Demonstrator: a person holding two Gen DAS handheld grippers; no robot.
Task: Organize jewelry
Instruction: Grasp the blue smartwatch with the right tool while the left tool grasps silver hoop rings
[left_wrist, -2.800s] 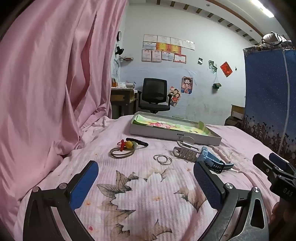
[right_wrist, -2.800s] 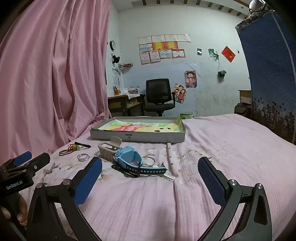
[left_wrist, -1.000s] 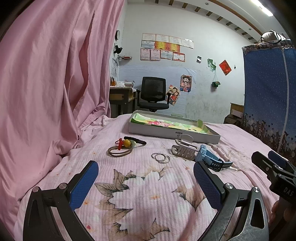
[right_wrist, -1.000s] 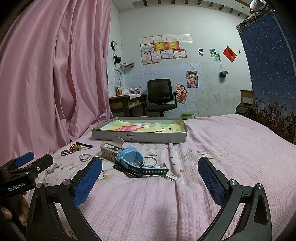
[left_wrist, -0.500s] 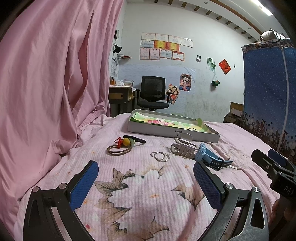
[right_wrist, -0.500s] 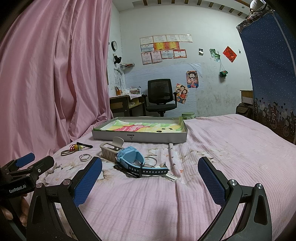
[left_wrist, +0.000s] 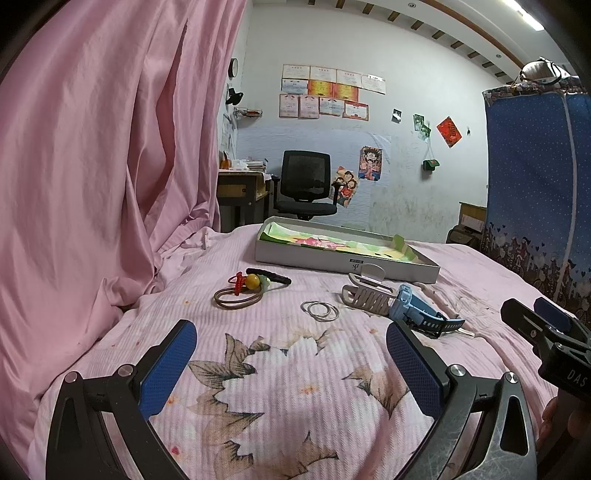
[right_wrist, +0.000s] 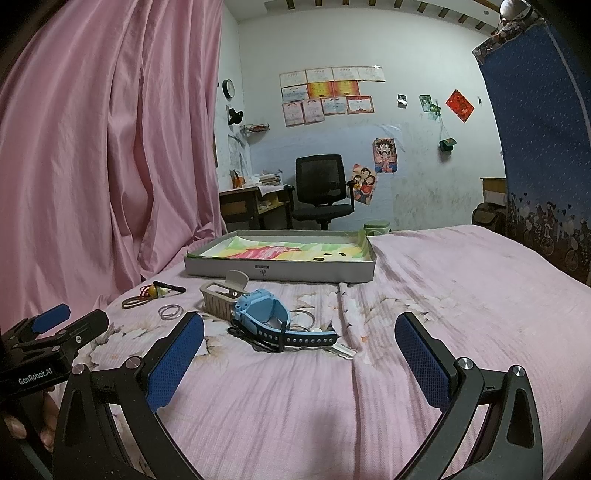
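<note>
Right wrist view: right gripper (right_wrist: 299, 354) wide, empty, watch (right_wrist: 264, 314) ahead between fingers; left gripper (left_wrist: 291, 360) wide too. Soft bedspread (right_wrist: 443, 295) could snag a low grab.

Both wrist views sit low over the bed (left_wrist: 295, 369), facing forward past wide-spread fingers; both share the blue watch (right_wrist: 262, 310) ahead.
</note>
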